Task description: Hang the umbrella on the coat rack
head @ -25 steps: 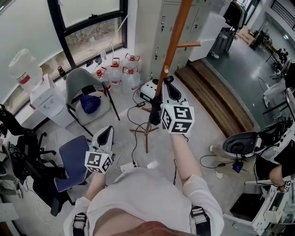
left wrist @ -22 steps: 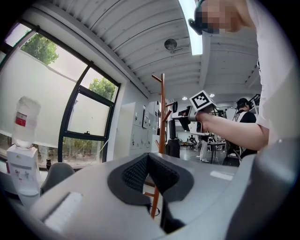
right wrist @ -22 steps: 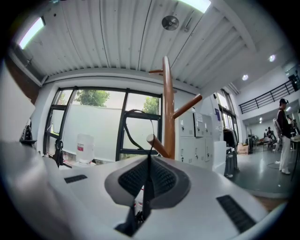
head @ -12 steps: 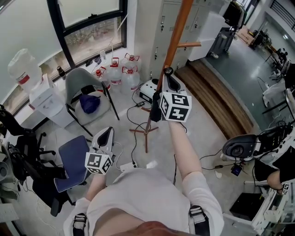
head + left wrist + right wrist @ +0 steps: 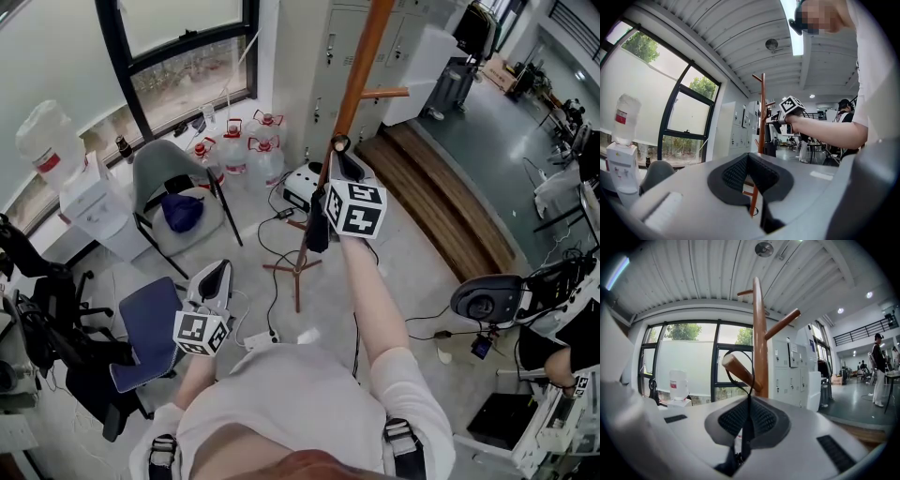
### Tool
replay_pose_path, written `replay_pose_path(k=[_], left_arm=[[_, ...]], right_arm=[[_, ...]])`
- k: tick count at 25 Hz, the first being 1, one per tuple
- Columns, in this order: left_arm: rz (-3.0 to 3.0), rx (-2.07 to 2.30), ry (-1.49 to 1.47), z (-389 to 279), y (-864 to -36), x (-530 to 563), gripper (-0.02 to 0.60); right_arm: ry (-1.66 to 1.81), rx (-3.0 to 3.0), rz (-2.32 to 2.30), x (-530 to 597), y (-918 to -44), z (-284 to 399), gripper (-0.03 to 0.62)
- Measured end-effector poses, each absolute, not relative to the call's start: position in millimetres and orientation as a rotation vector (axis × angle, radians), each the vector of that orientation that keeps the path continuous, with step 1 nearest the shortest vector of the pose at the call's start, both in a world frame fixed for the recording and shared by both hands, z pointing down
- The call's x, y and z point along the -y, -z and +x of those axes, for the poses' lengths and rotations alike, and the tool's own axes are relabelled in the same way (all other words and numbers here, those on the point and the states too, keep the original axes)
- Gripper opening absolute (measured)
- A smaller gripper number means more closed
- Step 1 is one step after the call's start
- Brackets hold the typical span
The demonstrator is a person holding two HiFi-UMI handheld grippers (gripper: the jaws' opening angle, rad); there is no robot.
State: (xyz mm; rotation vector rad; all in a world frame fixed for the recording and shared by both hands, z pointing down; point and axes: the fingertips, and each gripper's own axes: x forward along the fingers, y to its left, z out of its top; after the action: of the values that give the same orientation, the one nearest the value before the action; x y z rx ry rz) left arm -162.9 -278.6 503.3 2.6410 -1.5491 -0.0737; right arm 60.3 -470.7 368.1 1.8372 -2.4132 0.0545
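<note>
The wooden coat rack stands ahead, with a short lower peg slanting toward me. My right gripper is held up at that peg, shut on the umbrella's thin black strap. The strap's loop rings the peg's tip in the right gripper view. The dark folded umbrella hangs below the jaws. My left gripper is low at my left side, shut with nothing in it, well away from the rack. From the left gripper view, the right gripper is beside the pole.
A grey chair and several water jugs stand left of the rack's base. A blue chair is near my left side, and cables lie on the floor. A wooden platform runs on the right.
My right gripper has carried the umbrella up the picture and closer to the rack's lower peg. The left gripper has stayed where it was.
</note>
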Motion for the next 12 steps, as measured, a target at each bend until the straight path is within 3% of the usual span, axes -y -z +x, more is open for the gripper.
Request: replay_pose_path(k=[12], left_arm=[[2.632, 1.541, 0.045, -161.6, -510.3, 285.3, 0.011]], right_arm=[[-0.1, 2.376, 1.853, 490.0, -391.6, 69.9, 0.012]])
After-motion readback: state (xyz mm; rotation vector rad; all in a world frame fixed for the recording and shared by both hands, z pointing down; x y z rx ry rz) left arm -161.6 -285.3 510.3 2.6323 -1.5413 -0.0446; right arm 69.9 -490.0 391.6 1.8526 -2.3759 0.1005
